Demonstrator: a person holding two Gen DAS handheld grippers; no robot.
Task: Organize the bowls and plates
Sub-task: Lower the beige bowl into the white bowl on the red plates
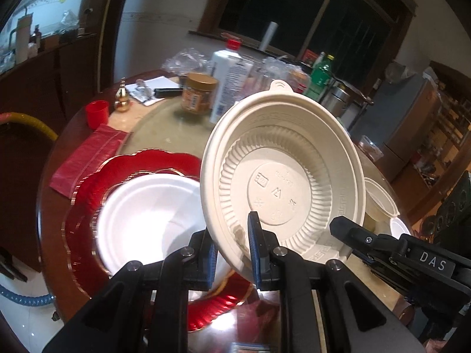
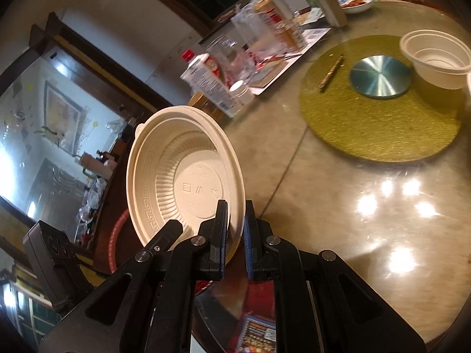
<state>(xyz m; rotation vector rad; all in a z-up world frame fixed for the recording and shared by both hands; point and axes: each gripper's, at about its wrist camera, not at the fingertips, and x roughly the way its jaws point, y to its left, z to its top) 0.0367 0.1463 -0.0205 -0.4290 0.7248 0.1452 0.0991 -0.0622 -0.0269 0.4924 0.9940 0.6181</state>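
Desk: a round desk (image 2: 338, 206) with a glossy, beige stone-like top is shown, on which ceiling lights are reflected.
Turntable: a gold-green disc (image 2: 379, 123) with a metal hub (image 2: 379, 76) is seen at the desk's centre.
Room: a dark window (image 1: 309, 8), pale walls and dark wooden cabinets (image 1: 47, 70) are visible behind the desk.
Beige bowl: a ribbed beige bowl (image 1: 282, 182) is held tilted above the desk, its open side turned toward both cameras.
Left gripper: the left gripper (image 1: 232, 253) is pressed together on the bowl's lower rim, one pad inside and one outside.
Right gripper: the right gripper (image 2: 235, 235) is likewise pinched on the bowl's rim at another point.
Red charger: a scalloped red plate (image 1: 85, 200) lies near the desk edge, with a white plate (image 1: 147, 214) resting on it.
Far side: a white bottle (image 1: 229, 82), a brown-lidded jar (image 1: 197, 94) and clear containers are crowded there.
Other bowl: a cream bowl (image 2: 435, 58) is seen on the turntable's rim.
Open room: the bare desk top between turntable and near edge is unobstructed.
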